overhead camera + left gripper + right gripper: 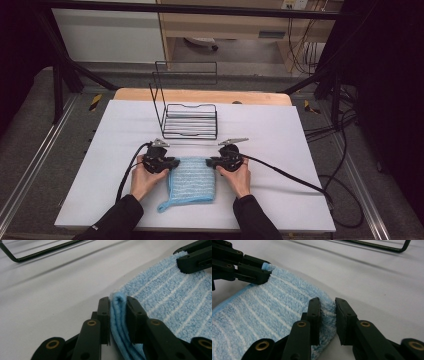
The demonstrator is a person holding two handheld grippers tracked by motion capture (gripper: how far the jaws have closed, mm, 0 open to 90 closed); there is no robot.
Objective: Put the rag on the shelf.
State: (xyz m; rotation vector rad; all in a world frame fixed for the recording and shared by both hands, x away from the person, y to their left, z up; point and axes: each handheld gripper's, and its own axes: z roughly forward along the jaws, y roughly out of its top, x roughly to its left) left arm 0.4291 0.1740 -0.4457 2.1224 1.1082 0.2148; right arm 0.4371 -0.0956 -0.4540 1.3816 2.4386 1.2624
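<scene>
1. The white table [280, 150] spread under everything we handled, with a wooden edge showing at its 12 o'clock side.
2. The black wire rack [190, 120] stood upright on the table, at 12 o'clock from the cloth and apart from it; its base rod crossed the top of the left gripper view [45, 251] and of the right gripper view [374, 246].
3. The blue striped towel [192, 182] lay flat near the table's 6 o'clock edge, between our two hands, with a small loop sticking out at its 7 o'clock corner.
4. Our left gripper [174, 163] pinched the towel's far corner at 10 o'clock; in the left gripper view [118, 315] the folded edge [120, 322] stood squeezed between both pads.
5. Our right gripper [209, 161] sat at the towel's other far corner, at 2 o'clock. In the right gripper view [327, 315] the fluffy edge [325, 315] lay between the jaws and touched the left-hand pad, but a dark gap remained beside the other, so we could not tell whether it truly gripped.
</scene>
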